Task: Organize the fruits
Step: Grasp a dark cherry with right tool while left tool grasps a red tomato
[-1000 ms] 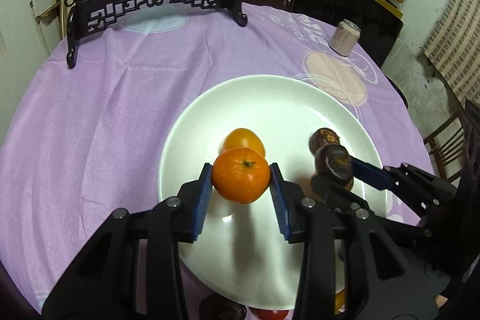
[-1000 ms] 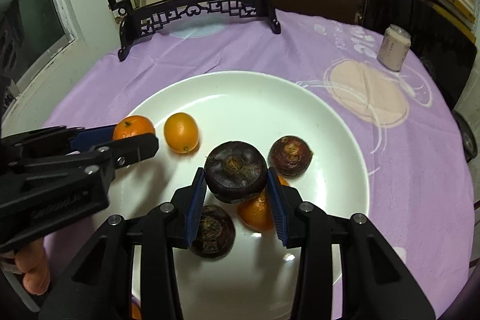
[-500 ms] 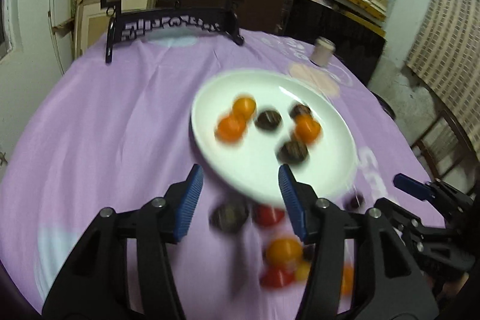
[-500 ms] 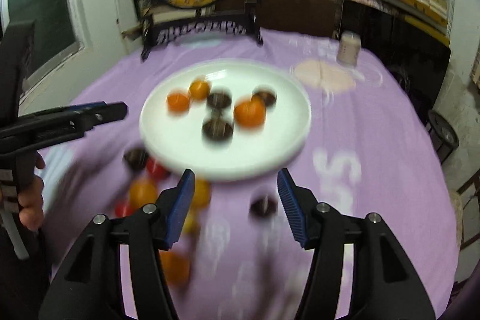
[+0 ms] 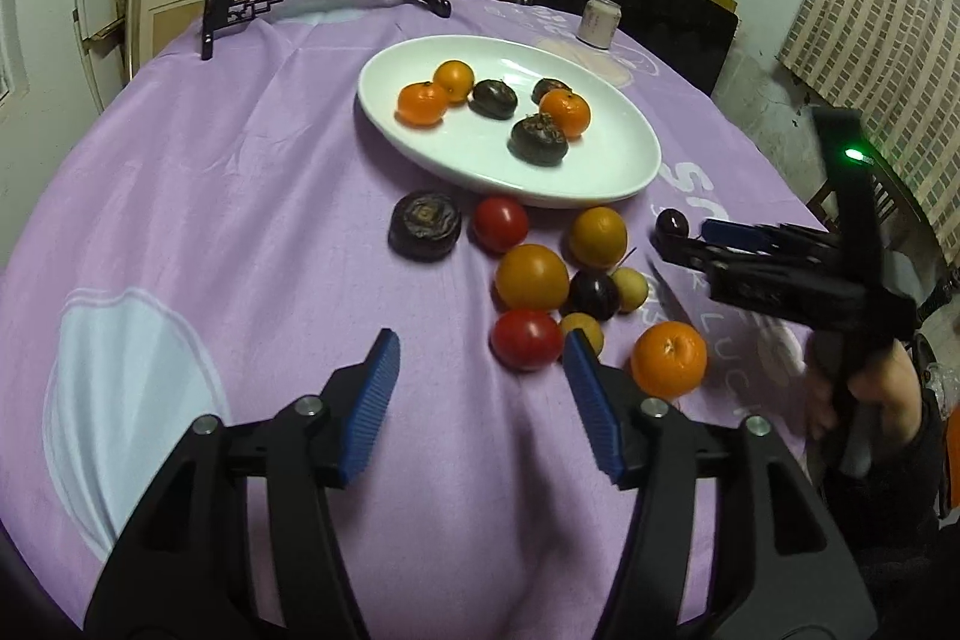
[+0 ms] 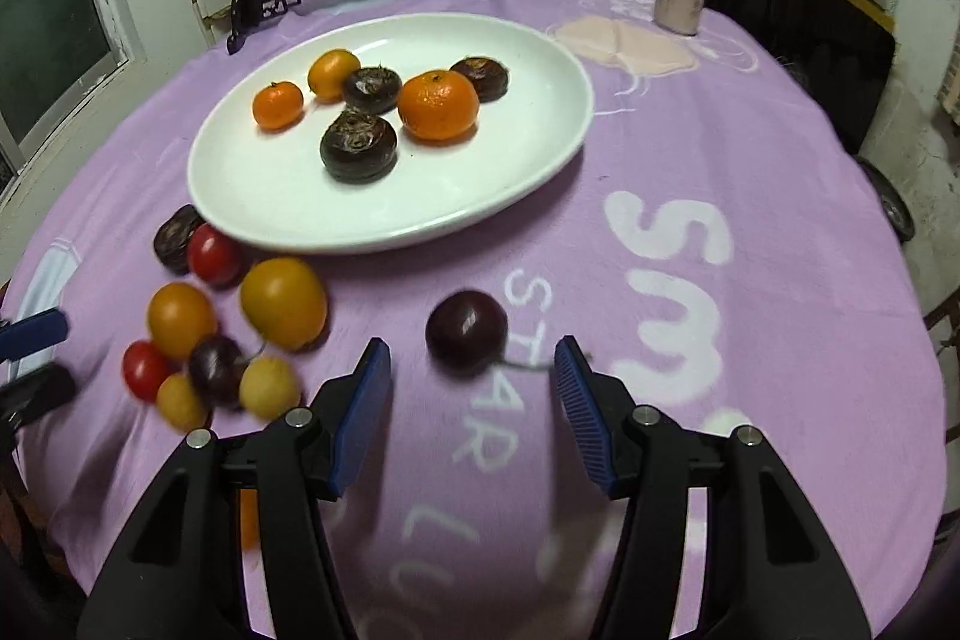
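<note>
Left gripper [image 5: 477, 388] and right gripper [image 6: 471, 379] fingers wide, empty, short of the plate [image 6: 288, 196] rim

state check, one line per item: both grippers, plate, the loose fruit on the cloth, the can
left gripper: open, empty, above the cloth.
right gripper: open, empty, dark cherry just ahead of its fingers.
plate: upright, holds three orange citrus and three dark brown fruits.
loose fruit: clustered on the cloth beside the plate, not yet plated.
can: upright, at the far side of the table.
</note>
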The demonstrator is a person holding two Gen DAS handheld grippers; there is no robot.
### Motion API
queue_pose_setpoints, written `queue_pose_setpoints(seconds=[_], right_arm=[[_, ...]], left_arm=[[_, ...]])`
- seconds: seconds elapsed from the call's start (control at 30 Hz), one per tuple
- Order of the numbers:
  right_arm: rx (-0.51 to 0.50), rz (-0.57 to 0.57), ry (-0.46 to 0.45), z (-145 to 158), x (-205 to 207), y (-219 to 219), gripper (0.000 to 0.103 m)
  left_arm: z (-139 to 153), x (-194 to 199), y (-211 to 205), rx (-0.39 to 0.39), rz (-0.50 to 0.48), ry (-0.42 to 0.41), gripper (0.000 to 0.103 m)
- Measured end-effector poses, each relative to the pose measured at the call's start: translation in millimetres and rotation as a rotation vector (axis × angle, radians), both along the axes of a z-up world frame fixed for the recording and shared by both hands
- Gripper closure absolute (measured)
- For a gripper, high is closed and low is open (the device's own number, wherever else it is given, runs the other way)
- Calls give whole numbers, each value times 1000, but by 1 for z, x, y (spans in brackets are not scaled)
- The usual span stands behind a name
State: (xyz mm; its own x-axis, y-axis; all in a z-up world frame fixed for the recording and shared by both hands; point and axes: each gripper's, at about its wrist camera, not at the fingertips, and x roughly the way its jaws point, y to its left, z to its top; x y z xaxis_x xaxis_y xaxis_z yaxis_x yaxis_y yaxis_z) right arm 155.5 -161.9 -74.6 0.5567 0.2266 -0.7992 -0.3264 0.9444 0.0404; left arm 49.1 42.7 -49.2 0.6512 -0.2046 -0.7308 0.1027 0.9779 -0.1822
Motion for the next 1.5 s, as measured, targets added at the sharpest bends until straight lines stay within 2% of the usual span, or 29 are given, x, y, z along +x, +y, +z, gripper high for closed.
queue_pose_setpoints(seconds=[0.07, 0.1, 0.13, 0.23, 0.43, 0.57, 0.67, 0.7, 0.73, 0.83, 0.9, 0.97, 1.07, 1.13, 1.33, 1.5], right_arm=[[-11, 10, 6, -8, 7, 3, 53], [-15, 16, -1, -8, 7, 4, 66], [-10, 21, 2, -7, 7, 3, 75], [30, 3, 8, -1, 0, -6, 75], [82, 9, -47, 23, -41, -24, 75], [93, 4, -50, 27, -59, -34, 75], [113, 4, -47, 30, -68, -40, 75], [119, 4, -48, 31, -69, -41, 75], [123, 2, -48, 32, -70, -42, 75], [134, 1, -41, 31, -72, -42, 75], [144, 3, -27, 28, -72, -41, 75], [147, 12, -20, 27, -75, -38, 75], [143, 26, -25, 29, -79, -35, 75], [142, 30, -28, 31, -81, -34, 75], [142, 43, -22, 31, -82, -26, 75], [133, 48, -61, 42, -87, -24, 75]], left_arm=[[1, -3, 2, 1, 9, -2, 39], [1, -3, 2, 2, 11, -1, 39], [1, -4, 1, 3, 13, 1, 39], [0, -4, 0, 8, 13, 8, 39], [-7, 6, -14, 27, -21, 28, 39], [-16, 16, -28, 51, -46, 53, 40], [-24, 24, -34, 60, -60, 68, 54], [-26, 28, -35, 54, -66, 75, 57], [-26, 30, -35, 23, -81, 63, 58], [-26, 34, -37, -3, -106, 44, 58], [-30, 36, -39, -50, -137, 69, 56], [-32, 32, -39, -62, -151, 83, 57], [-36, 23, -33, -45, -139, 74, 70], [-37, 21, -28, -64, -141, 75, 70], [-35, 25, -47, 38, -126, 61, 71], [-18, 14, -46, 39, -126, 23, 72]])
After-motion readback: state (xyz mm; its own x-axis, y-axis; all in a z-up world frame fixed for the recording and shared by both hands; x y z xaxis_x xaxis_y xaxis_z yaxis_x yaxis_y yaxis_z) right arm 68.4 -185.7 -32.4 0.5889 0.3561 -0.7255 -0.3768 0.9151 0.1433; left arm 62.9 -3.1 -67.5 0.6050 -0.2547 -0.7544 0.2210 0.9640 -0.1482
